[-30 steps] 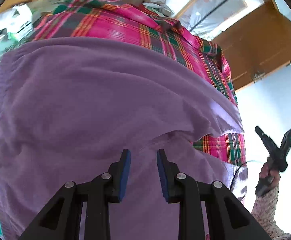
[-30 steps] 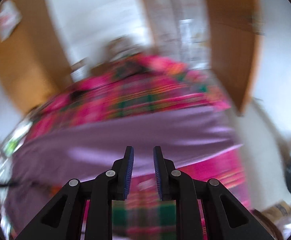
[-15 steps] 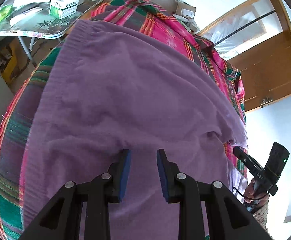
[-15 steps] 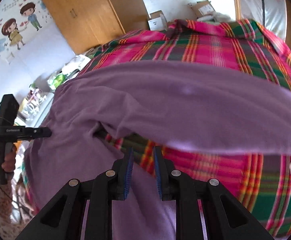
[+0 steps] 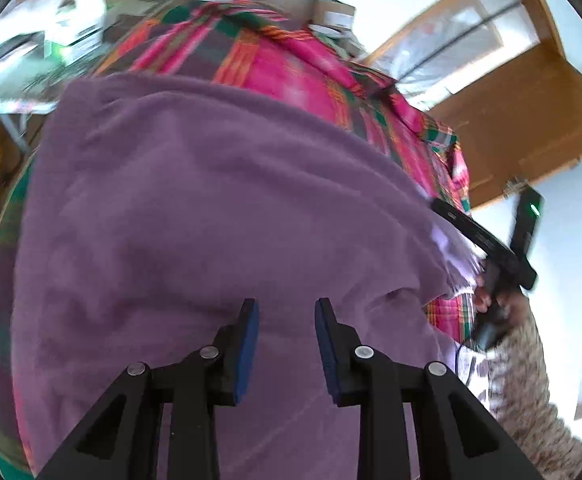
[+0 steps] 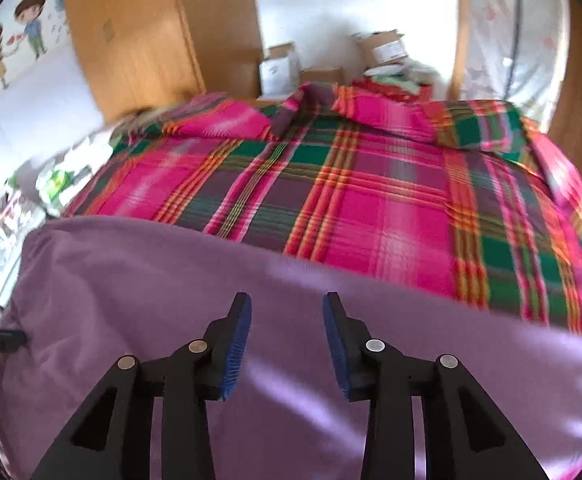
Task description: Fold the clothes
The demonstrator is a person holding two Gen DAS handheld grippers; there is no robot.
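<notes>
One bed surface noted, covered by a pink, green and orange plaid woven bedspread (image 6: 371,208), rumpled into ridges at the far edge. Beyond it: orange-brown flat wooden wardrobe panels (image 6: 131,40), white and brown cardboard boxes (image 6: 279,70) against a white wall, a cartoon wall sticker of two children (image 6: 7,40) at far left. Seen from the left wrist: a wooden-framed door with a translucent pane (image 5: 503,68), plus a cluttered side table with white cartons (image 5: 71,36), blurred beyond reading. Spread over the near part of the bedspread: a soft, matte purple fleece-like garment (image 5: 211,220), lying in broad low folds, one edge turned over near the right-hand side; sleeves and neckline not distinguishable, lower portion cut off by both frames. Left gripper (image 5: 283,316), black with blue ribbed pads, jaws parted, nothing between them, poised over the purple cloth; contact with the fabric not determinable. Right gripper (image 6: 287,312), same build, jaws likewise parted and empty above the garment; also visible from the left wrist at the cloth's right edge, carried by a hand (image 5: 499,304) in a speckled knit sleeve (image 5: 527,384), motion-blurred. Fingertip of the left gripper just visible at the left border of the right-wrist view.
</notes>
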